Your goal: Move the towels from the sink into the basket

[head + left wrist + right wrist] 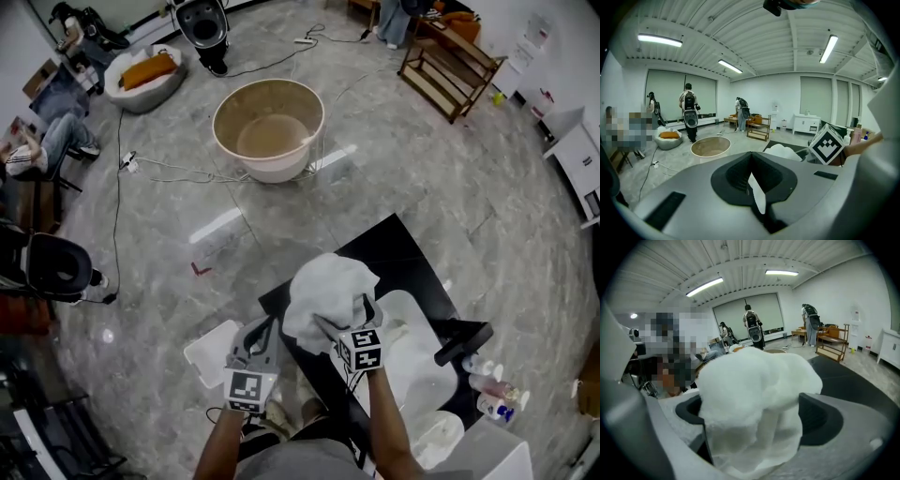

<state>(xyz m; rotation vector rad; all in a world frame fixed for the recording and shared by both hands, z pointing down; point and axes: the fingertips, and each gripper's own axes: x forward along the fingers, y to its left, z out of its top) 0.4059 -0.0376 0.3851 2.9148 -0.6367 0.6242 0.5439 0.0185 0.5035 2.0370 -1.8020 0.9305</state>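
Observation:
A bunched white towel [328, 286] is held up over the black counter [394, 248], just beyond the white sink [417, 375]. My right gripper [344, 325] is under it; in the right gripper view its jaws stand wide and the towel [754, 380] lies loosely heaped between them. My left gripper [265, 330] is at the towel's lower left edge. In the left gripper view its jaws are closed, with a thin white strip of towel [758, 197] pinched between them. The round beige basket [269, 127] stands on the floor well ahead; nothing shows inside it.
A black faucet [462, 342] and bottles [492, 394] stand at the sink's right. A white tray [211, 352] lies on the floor by my left gripper. Cables [178, 173] run left of the basket. A wooden rack [450, 66] is far right; people are at the left.

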